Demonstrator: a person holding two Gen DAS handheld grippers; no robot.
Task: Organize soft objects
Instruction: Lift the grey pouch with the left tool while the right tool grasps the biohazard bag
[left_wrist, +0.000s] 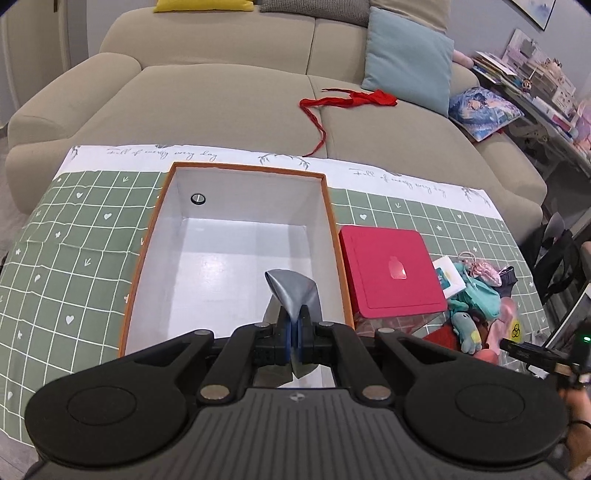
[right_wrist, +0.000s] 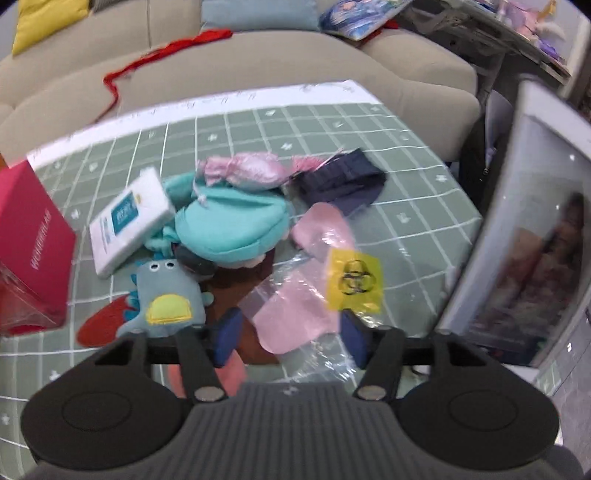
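Left claw over the box, right claw over the pile.
We find the left gripper (left_wrist: 294, 332) clamped on a grey cloth (left_wrist: 293, 291) above the orange-rimmed box (left_wrist: 236, 170); the right gripper (right_wrist: 290, 338) stands spread above a pink bagged item (right_wrist: 295, 314) among soft toys.

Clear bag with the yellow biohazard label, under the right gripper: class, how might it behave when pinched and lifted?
The bag looks thin and crinkled, so probably floppy and light. Its glossy film may slip between the pads. The pink cloth inside could sag and shift.
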